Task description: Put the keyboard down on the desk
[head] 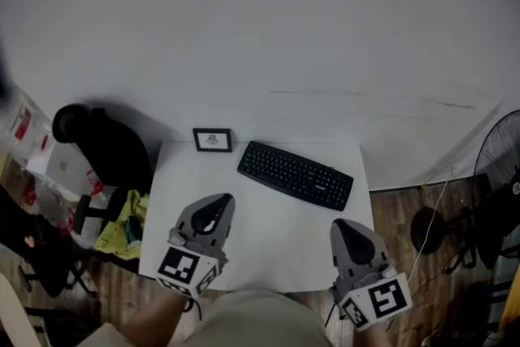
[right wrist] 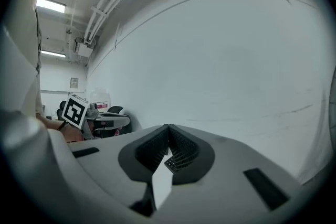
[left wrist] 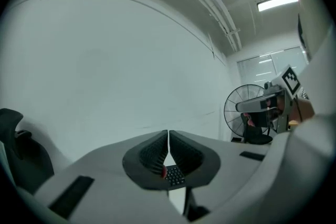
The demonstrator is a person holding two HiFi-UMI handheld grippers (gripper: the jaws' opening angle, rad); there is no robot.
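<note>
The black keyboard [head: 296, 175] lies flat and slanted on the white desk [head: 268, 248], toward its far right side. My left gripper [head: 219, 201] hovers over the near left of the desk, a short way in front of the keyboard's left end, jaws shut and empty. My right gripper [head: 340, 227] hangs at the near right, just in front of the keyboard's right end, also shut and empty. In the left gripper view the jaws [left wrist: 168, 135] meet tip to tip, with keyboard keys [left wrist: 175, 176] showing below them. The right gripper view shows closed jaws [right wrist: 168, 128] above a keyboard corner [right wrist: 171, 164].
A small framed picture [head: 212, 140] stands at the desk's far left edge. A black office chair [head: 106, 146] and a yellow-green cloth [head: 122, 227] sit left of the desk. A floor fan [head: 500, 146] and a cable are on the right. A plain white wall runs behind.
</note>
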